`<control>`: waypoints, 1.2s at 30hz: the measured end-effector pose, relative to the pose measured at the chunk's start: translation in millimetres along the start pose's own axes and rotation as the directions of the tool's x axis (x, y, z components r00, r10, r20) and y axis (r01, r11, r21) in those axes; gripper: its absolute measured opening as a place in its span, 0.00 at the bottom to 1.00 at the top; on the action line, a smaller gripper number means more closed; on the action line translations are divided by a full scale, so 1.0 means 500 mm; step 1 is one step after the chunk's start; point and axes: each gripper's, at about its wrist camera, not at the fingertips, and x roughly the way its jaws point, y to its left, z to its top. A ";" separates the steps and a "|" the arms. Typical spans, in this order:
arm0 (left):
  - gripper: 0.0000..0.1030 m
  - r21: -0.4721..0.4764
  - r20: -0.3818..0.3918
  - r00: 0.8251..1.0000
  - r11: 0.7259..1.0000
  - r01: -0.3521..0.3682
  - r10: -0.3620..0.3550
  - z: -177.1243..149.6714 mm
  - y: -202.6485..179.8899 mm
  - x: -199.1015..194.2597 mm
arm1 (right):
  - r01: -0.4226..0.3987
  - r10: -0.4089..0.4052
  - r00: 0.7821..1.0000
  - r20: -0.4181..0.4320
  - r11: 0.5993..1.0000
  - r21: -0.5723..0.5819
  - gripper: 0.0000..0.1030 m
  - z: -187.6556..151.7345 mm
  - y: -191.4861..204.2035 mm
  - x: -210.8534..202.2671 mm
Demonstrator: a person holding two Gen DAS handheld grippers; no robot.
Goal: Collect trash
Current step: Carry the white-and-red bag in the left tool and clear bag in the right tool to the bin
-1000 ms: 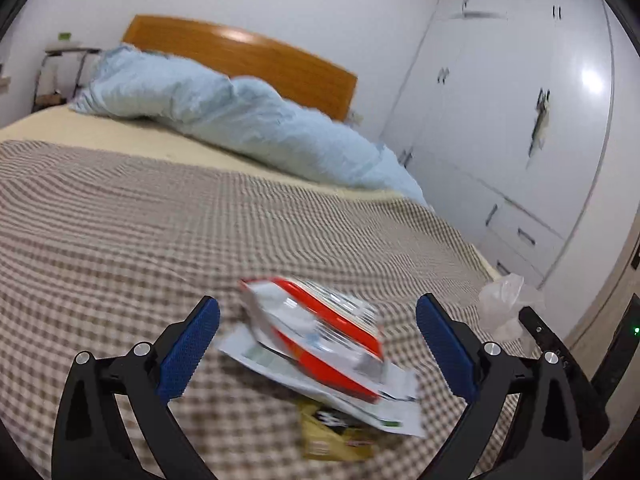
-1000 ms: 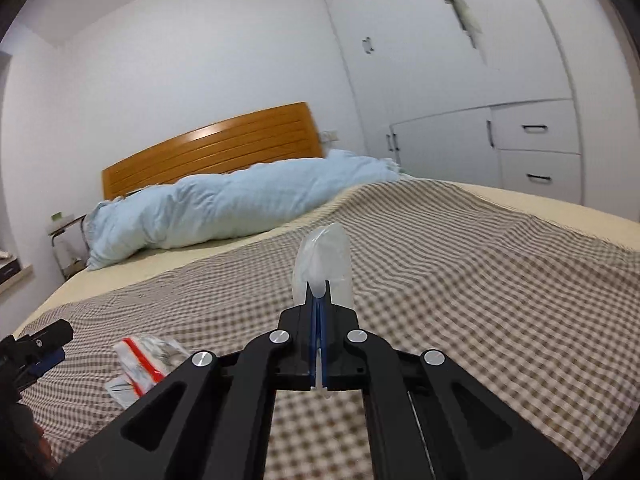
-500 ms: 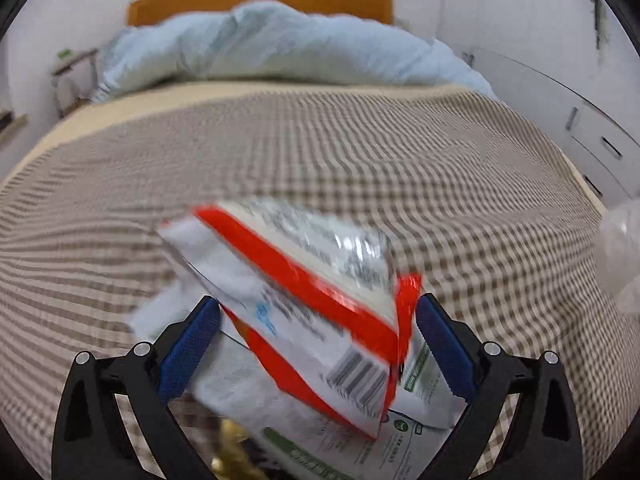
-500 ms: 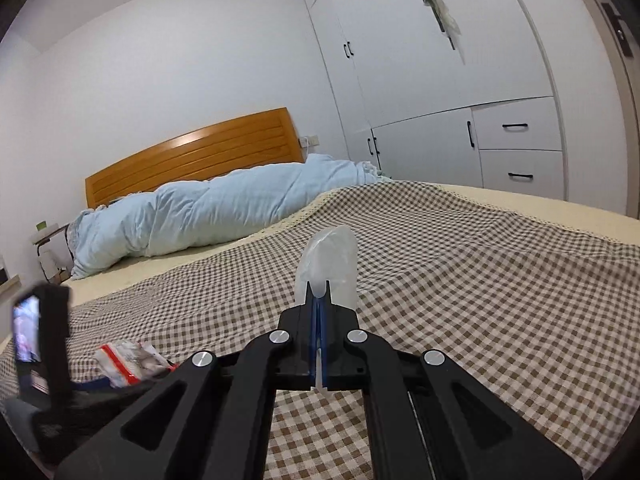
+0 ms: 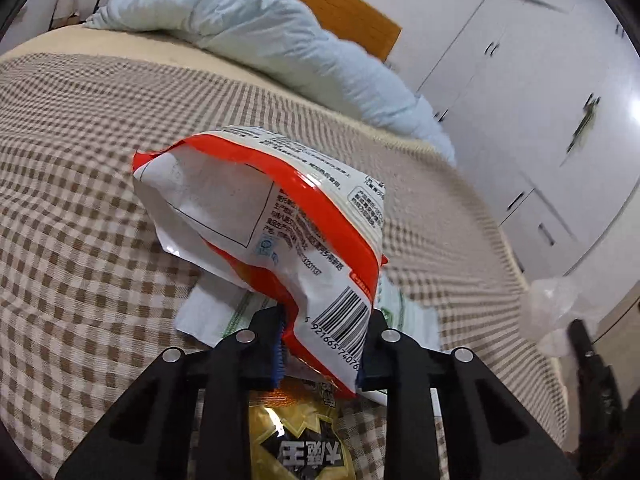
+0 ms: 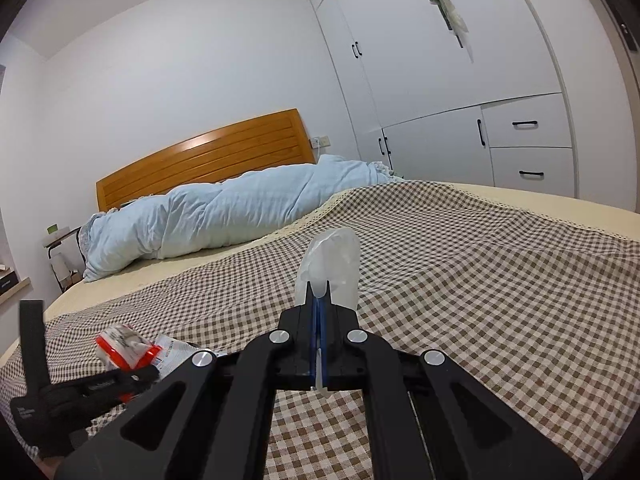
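Observation:
A red and white snack bag (image 5: pixel 272 208) stands up from the checked blanket, open mouth toward the headboard. My left gripper (image 5: pixel 320 352) is closing its jaws, and the blue pads squeeze the bag's barcode end between them. Under it lie a flat white wrapper (image 5: pixel 208 316) and a gold wrapper (image 5: pixel 300 440). My right gripper (image 6: pixel 319 312) is shut on a clear plastic bag (image 6: pixel 332 264) that sticks up past its tips. The right wrist view shows the snack bag (image 6: pixel 124 346) at lower left, with the left gripper (image 6: pixel 136 374) on it.
A brown checked blanket (image 6: pixel 460 288) covers the bed. A rolled light-blue duvet (image 6: pixel 224 216) lies along the wooden headboard (image 6: pixel 208 156). White wardrobes with drawers (image 6: pixel 520 140) line the far side. A small bedside table (image 6: pixel 60 236) stands at the left.
My left gripper came down over the snack bag and its wide-open jaws closed on the bag's lower end. The right gripper kept still with the plastic bag.

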 end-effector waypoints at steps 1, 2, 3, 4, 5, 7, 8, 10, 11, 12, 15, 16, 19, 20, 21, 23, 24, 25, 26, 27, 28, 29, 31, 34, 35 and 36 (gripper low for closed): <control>0.22 0.012 0.021 1.000 1.000 0.004 -0.004 -0.002 0.000 -0.015 | -0.003 0.003 1.000 0.002 1.000 -0.003 0.01 0.001 0.001 -0.001; 0.22 0.027 0.044 0.999 1.000 0.004 -0.005 -0.002 -0.004 -0.028 | -0.004 0.004 1.000 0.002 1.000 -0.004 0.01 0.000 0.001 -0.001; 0.22 0.040 0.059 0.998 0.999 0.005 -0.008 0.000 -0.008 -0.040 | -0.006 0.006 1.000 0.003 1.000 -0.005 0.01 0.000 0.001 -0.001; 0.22 0.064 0.087 0.996 0.998 0.000 -0.005 -0.001 -0.015 -0.055 | -0.009 0.009 1.000 0.003 1.000 -0.005 0.01 0.000 0.001 -0.001; 0.22 0.089 0.115 0.993 0.996 -0.013 0.003 -0.003 -0.022 -0.070 | -0.011 0.011 1.000 0.003 1.000 -0.005 0.01 0.000 0.001 -0.001; 0.22 0.143 0.166 0.986 0.989 -0.042 0.018 -0.009 -0.039 -0.097 | -0.014 0.014 1.000 0.003 1.000 -0.005 0.01 0.000 0.002 -0.001; 0.22 0.164 0.184 0.983 0.985 -0.052 0.021 -0.006 -0.050 -0.101 | -0.015 0.015 1.000 0.005 1.000 -0.006 0.01 0.001 0.002 -0.001; 0.22 0.200 0.194 0.981 0.978 -0.056 0.017 -0.006 -0.063 -0.109 | -0.017 0.017 1.000 0.008 1.000 -0.007 0.01 0.001 0.003 -0.002; 0.22 0.210 0.191 0.981 0.976 -0.055 0.014 -0.006 -0.068 -0.109 | -0.020 0.020 1.000 0.009 1.000 -0.008 0.01 0.002 0.003 -0.003; 0.22 0.219 0.189 0.982 0.974 -0.055 0.013 -0.010 -0.073 -0.110 | -0.022 0.022 1.000 0.009 1.000 -0.009 0.01 0.002 0.003 -0.003; 0.22 0.201 0.194 0.981 0.979 -0.037 -0.003 -0.002 -0.073 -0.119 | -0.029 0.029 1.000 0.005 1.000 -0.009 0.01 0.002 0.005 -0.004; 0.22 0.192 0.196 0.981 0.981 -0.031 -0.008 0.003 -0.074 -0.120 | -0.032 0.032 0.999 0.005 0.999 -0.007 0.01 0.002 0.005 -0.006; 0.22 0.170 0.202 0.979 0.985 -0.020 -0.015 0.012 -0.071 -0.141 | -0.042 0.042 0.999 0.000 0.999 -0.005 0.01 0.008 0.009 -0.015; 0.22 0.169 0.199 0.980 0.986 -0.017 -0.017 0.011 -0.073 -0.150 | -0.052 0.052 0.999 -0.005 0.999 -0.007 0.01 0.008 0.011 -0.022; 0.22 0.168 0.196 0.980 0.986 -0.011 -0.022 0.012 -0.075 -0.156 | -0.063 0.063 0.998 -0.009 0.998 -0.022 0.01 0.007 0.014 -0.035; 0.22 0.172 0.188 0.981 0.985 0.007 -0.039 0.006 -0.079 -0.175 | -0.071 0.071 0.997 -0.003 0.995 -0.073 0.01 -0.004 0.022 -0.071; 0.22 0.178 0.183 0.982 0.984 0.011 -0.044 0.002 -0.079 -0.184 | -0.078 0.078 0.997 -0.001 0.993 -0.094 0.01 -0.009 0.025 -0.088; 0.22 0.187 0.178 0.983 0.982 0.014 -0.047 -0.007 -0.080 -0.199 | -0.087 0.088 0.996 0.002 0.989 -0.117 0.01 -0.014 0.028 -0.109; 0.22 0.193 0.174 0.984 0.981 0.014 -0.048 -0.012 -0.082 -0.209 | -0.093 0.095 0.995 0.011 0.985 -0.143 0.01 -0.018 0.032 -0.132; 0.22 0.197 0.167 0.985 0.980 0.015 -0.048 -0.020 -0.083 -0.222 | -0.098 0.103 0.995 0.019 0.982 -0.160 0.01 -0.020 0.035 -0.150; 0.22 0.201 0.160 0.986 0.979 0.016 -0.049 -0.030 -0.086 -0.234 | -0.107 0.113 0.993 0.026 0.979 -0.172 0.01 -0.021 0.037 -0.165; 0.22 0.205 0.157 0.986 0.979 0.017 -0.050 -0.037 -0.089 -0.245 | -0.117 0.125 0.992 0.033 0.975 -0.188 0.01 -0.022 0.040 -0.188; 0.22 0.211 0.162 0.985 0.977 0.018 -0.053 -0.051 -0.095 -0.276 | -0.128 0.141 0.989 0.047 0.969 -0.213 0.01 -0.019 0.045 -0.226; 0.22 0.217 0.169 0.983 0.976 0.029 -0.066 -0.067 -0.106 -0.322 | -0.135 0.158 0.985 0.073 0.959 -0.249 0.01 -0.007 0.054 -0.283; 0.22 0.222 0.171 0.983 0.975 0.032 -0.071 -0.072 -0.110 -0.339 | -0.137 0.164 0.983 0.083 0.956 -0.260 0.01 -0.002 0.056 -0.304; 0.22 0.228 0.173 0.982 0.973 0.036 -0.077 -0.078 -0.115 -0.354 | -0.139 0.168 0.982 0.090 0.954 -0.266 0.01 0.002 0.057 -0.320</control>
